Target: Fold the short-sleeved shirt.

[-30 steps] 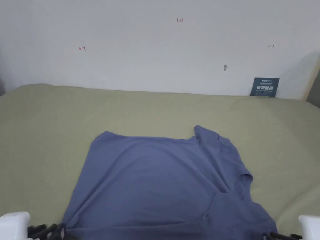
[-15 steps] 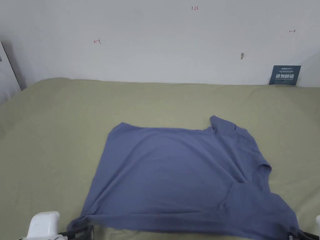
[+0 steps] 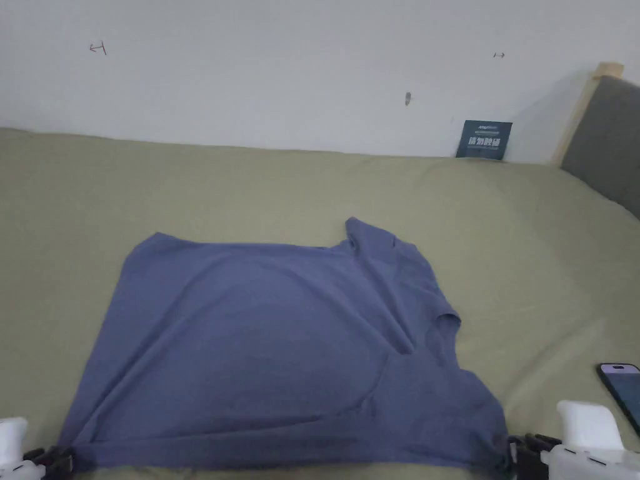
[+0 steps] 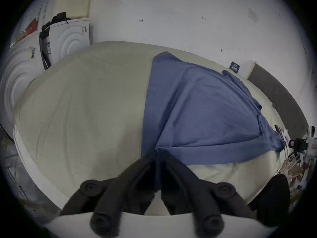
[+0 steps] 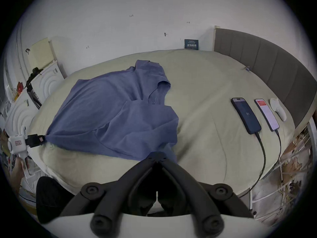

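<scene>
Starting at the left, the left gripper is seen closed tight on the near left corner of the shirt, with blue cloth pinched between its two black jaws. The shirt is spread on the bed, close to the near edge, and it is pulled flat between the two near corners. The cloth looks thin, soft and light, so it is judged that it can be lifted with little pull, but it will sag and crease wherever it is not held. Small folds are seen running out from the left corner, where the cloth is tugged. Further right, one short sleeve is seen puffed up and part of the shirt is lapped over itself, so this side is not yet smooth. At the right, the right gripper is closed too, and the near right corner looks to be caught in its tips, which can be seen best from the left gripper view. It is judged that corners and hems are the best places to hold, since a grip in the middle would only bunch the cloth. Past the shirt, two phones are laid on the bed, well apart from it.
</scene>
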The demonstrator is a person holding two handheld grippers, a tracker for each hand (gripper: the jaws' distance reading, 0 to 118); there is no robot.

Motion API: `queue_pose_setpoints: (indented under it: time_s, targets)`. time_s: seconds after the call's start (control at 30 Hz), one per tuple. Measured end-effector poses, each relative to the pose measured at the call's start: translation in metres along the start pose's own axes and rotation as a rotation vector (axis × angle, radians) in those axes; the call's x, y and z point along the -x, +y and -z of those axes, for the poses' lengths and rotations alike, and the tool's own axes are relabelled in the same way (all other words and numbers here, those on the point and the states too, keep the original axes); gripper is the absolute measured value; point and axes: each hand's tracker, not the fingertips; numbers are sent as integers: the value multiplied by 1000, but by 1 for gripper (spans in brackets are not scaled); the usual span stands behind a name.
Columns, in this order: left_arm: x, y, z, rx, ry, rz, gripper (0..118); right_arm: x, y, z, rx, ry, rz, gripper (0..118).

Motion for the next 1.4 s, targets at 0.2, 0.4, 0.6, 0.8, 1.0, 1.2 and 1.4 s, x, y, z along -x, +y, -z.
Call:
queue_pose_setpoints:
  time_s: [0.2, 0.4, 0.6, 0.8, 1.0, 1.2, 1.4]
  targets:
    - [3, 4, -5, -10, -40, -12, 5, -8, 10, 33, 107, -13, -24, 116]
    - [6, 3, -6, -7, -49, -6, 5, -8, 6, 67, 184, -43, -133, 104]
    - [6, 5, -5, -8, -49, -1, 5, -9, 7, 59, 101, 22, -133, 6]
    - [7, 14, -11, -29, -57, -13, 5, -9, 17, 43, 31, 57, -127, 5]
    - [4, 55, -21, -72, -79, -12, 5, -8, 58, 33, -28, 85, -128, 5]
    - [-7, 136, -1, -86, -67, 37, 5, 3, 132, 61, -61, 83, -186, 5]
    - [-14, 210, 53, -21, -41, 103, 5, 4, 202, 124, -25, 80, -165, 5]
